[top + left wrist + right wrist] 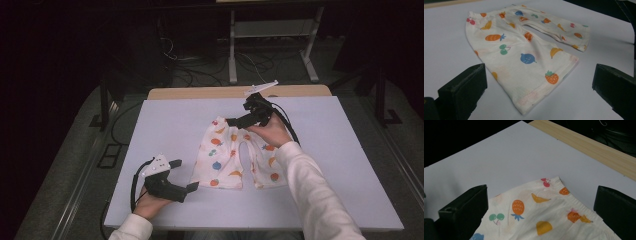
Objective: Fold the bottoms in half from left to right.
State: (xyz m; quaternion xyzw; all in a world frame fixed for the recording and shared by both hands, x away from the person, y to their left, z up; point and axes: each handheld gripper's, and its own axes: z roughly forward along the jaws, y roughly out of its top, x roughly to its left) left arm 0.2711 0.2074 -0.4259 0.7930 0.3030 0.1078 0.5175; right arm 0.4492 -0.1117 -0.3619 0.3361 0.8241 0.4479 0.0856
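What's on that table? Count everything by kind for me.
Fruit-print pants: 1
Handheld grippers: 2, the left gripper near a leg hem and the right gripper at the waistband, both open
White board covering the table: 1
Total: 4

White fruit-print toddler pants point(524, 52) spread flat on a pale lavender tabletop point(446, 42), waistband at the far end, two legs running toward the near right. Near leg hem point(541, 92) lying between the left gripper's point(540, 82) two black jaws, set wide apart and touching no cloth. Prints across the fabric: orange pineapple, green cherries, blue berry, yellow banana, orange strawberry near the hem. Strip of wooden edge point(446, 3) along the top left.
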